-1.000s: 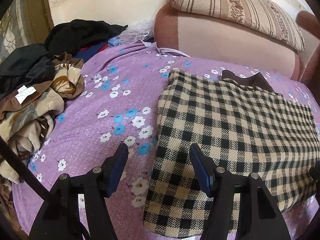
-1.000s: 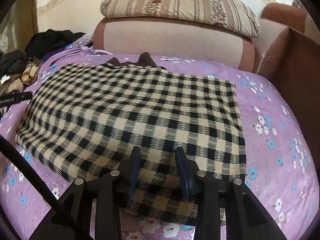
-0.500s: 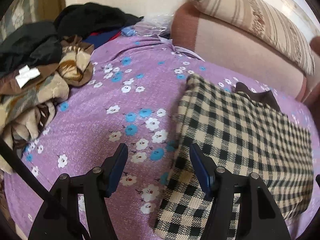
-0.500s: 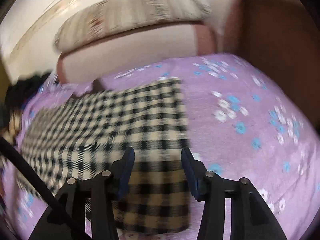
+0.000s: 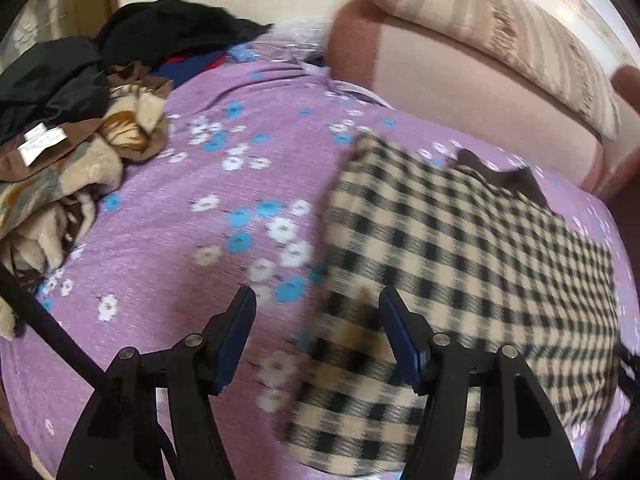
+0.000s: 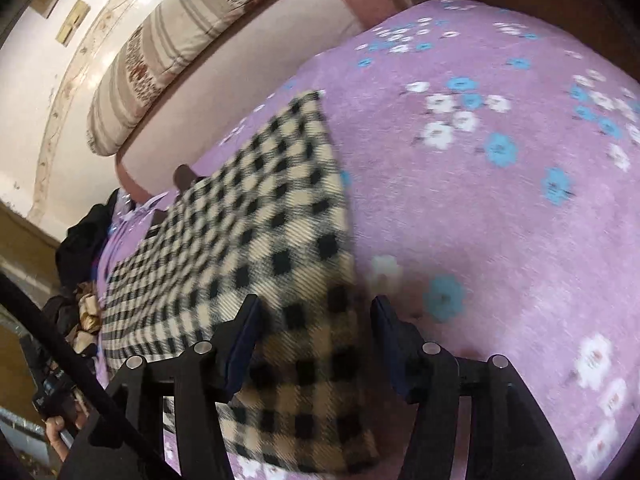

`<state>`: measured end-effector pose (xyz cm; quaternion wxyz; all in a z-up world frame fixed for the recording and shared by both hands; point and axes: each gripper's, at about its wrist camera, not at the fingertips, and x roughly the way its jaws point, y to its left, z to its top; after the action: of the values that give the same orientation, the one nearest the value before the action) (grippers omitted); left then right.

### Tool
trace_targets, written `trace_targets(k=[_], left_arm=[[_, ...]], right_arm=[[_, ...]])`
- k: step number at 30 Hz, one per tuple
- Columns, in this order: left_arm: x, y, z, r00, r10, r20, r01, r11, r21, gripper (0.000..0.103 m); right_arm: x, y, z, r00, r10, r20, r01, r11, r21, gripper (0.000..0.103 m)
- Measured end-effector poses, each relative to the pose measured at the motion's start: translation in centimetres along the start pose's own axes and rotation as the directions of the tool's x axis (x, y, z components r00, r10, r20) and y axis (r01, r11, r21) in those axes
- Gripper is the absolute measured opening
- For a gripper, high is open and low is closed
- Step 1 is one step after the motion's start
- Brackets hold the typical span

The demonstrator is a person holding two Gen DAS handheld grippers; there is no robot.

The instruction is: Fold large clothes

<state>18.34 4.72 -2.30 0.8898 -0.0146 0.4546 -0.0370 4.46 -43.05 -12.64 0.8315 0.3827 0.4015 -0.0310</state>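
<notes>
Two grippers hover over a checked garment (image 5: 460,264) lying flat, part-folded, on the purple bedspread (image 5: 168,248). Left gripper (image 5: 316,312) is wide, empty; the garment's left edge lies just ahead between its jaws. Right gripper (image 6: 316,316) has just been opening, jaws wide, straddling the right edge, pads not pressing it. Step judged: positioning for the next fold; next move calls for closing on both edges. Clothes pile (image 5: 60,152) sits far left, pillow (image 5: 500,40) beyond; neither obstructs.
</notes>
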Motion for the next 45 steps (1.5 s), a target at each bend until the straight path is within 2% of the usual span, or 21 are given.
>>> trace_targets(k=[5, 9, 12, 14, 15, 16, 19, 21, 24, 26, 29, 31, 34, 35, 36, 38, 39, 40, 45], left_arm=[[-1.0, -3.9, -1.6, 0.999, -0.041, 0.006, 0.04, 0.991, 0.13, 0.063], [-1.3, -5.6, -2.8, 0.999, -0.051, 0.0, 0.05, 0.98, 0.191, 0.063], [-1.0, -6.1, -3.3, 0.999, -0.04, -0.008, 0.04, 0.977, 0.211, 0.063], [-0.8, -6.0, -3.3, 1.0, -0.03, -0.009, 0.031, 0.978, 0.205, 0.063], [-0.8, -5.8, -3.2, 1.0, -0.027, -0.009, 0.029, 0.98, 0.198, 0.063], [-0.7, -5.5, -3.0, 1.0, -0.027, -0.01, 0.028, 0.983, 0.184, 0.063], [-0.8, -4.6, -2.6, 0.999, -0.034, -0.011, 0.035, 0.987, 0.155, 0.063], [-0.8, -4.2, -2.5, 0.999, -0.04, -0.016, 0.042, 0.989, 0.141, 0.063], [-0.9, -4.1, -2.5, 0.995, -0.093, -0.034, 0.096, 0.99, 0.104, 0.063], [-1.2, -5.4, -3.1, 0.986, -0.16, -0.049, 0.164, 0.981, 0.103, 0.063], [-2.6, -9.6, -4.8, 0.974, -0.221, -0.042, 0.225, 0.948, 0.226, 0.063], [-3.5, -13.3, -6.2, 0.966, -0.258, -0.034, 0.255, 0.915, 0.313, 0.063], [-3.9, -18.0, -6.6, 0.94, -0.338, -0.045, 0.332, 0.88, 0.341, 0.063], [-3.7, -19.0, -6.6, 0.938, -0.345, -0.043, 0.339, 0.878, 0.337, 0.063], [-3.4, -20.0, -6.4, 0.941, -0.336, -0.047, 0.332, 0.882, 0.334, 0.063], [-1.5, -22.0, -6.2, 0.957, -0.278, -0.077, 0.289, 0.907, 0.308, 0.058], [-0.4, -22.5, -6.3, 0.965, -0.245, -0.099, 0.263, 0.918, 0.298, 0.047], [1.4, -22.8, -6.6, 0.974, -0.186, -0.132, 0.218, 0.932, 0.29, 0.041], [2.2, -23.9, -7.2, 0.986, -0.129, -0.106, 0.157, 0.929, 0.336, 0.041]], right_arm=[[3.4, 0.6, 1.6, 0.983, 0.164, -0.085, -0.164, 0.986, 0.007, 0.062], [5.1, 0.5, 2.5, 0.965, 0.252, -0.075, -0.25, 0.968, 0.032, 0.062], [5.3, 1.0, 2.6, 0.968, 0.24, -0.067, -0.239, 0.971, 0.02, 0.061], [5.4, 1.7, 2.5, 0.976, 0.207, -0.07, -0.207, 0.978, 0.0, 0.051], [5.5, 1.9, 2.4, 0.978, 0.196, -0.076, -0.197, 0.98, 0.001, 0.042], [5.5, 2.1, 2.3, 0.979, 0.186, -0.08, -0.186, 0.983, 0.004, 0.037], [5.2, 2.7, 2.2, 0.986, 0.152, -0.074, -0.152, 0.988, 0.001, 0.029], [4.7, 3.4, 2.2, 0.99, 0.123, -0.067, -0.124, 0.992, -0.008, 0.027], [4.2, 4.7, 2.3, 0.995, 0.081, -0.056, -0.082, 0.996, -0.028, 0.027], [4.3, 4.8, 2.4, 0.995, 0.068, -0.07, -0.07, 0.997, -0.021, 0.027], [4.2, 4.4, 2.9, 0.991, 0.09, -0.094, -0.089, 0.996, 0.019, 0.026], [4.1, 4.3, 3.1, 0.989, 0.106, -0.104, -0.104, 0.994, 0.028, 0.026], [3.9, 4.0, 3.3, 0.986, 0.124, -0.112, -0.12, 0.992, 0.039, 0.026], [3.8, 4.1, 3.3, 0.986, 0.126, -0.111, -0.122, 0.992, 0.041, 0.026], [3.8, 4.1, 3.3, 0.986, 0.127, -0.109, -0.124, 0.991, 0.041, 0.026], [3.6, 4.1, 3.1, 0.986, 0.13, -0.107, -0.127, 0.991, 0.041, 0.026], [3.5, 4.1, 3.1, 0.985, 0.132, -0.106, -0.129, 0.991, 0.042, 0.026], [3.3, 4.0, 3.1, 0.985, 0.135, -0.106, -0.131, 0.991, 0.042, 0.026], [2.9, 5.5, 3.1, 0.988, 0.126, -0.094, -0.125, 0.992, 0.013, 0.024]])
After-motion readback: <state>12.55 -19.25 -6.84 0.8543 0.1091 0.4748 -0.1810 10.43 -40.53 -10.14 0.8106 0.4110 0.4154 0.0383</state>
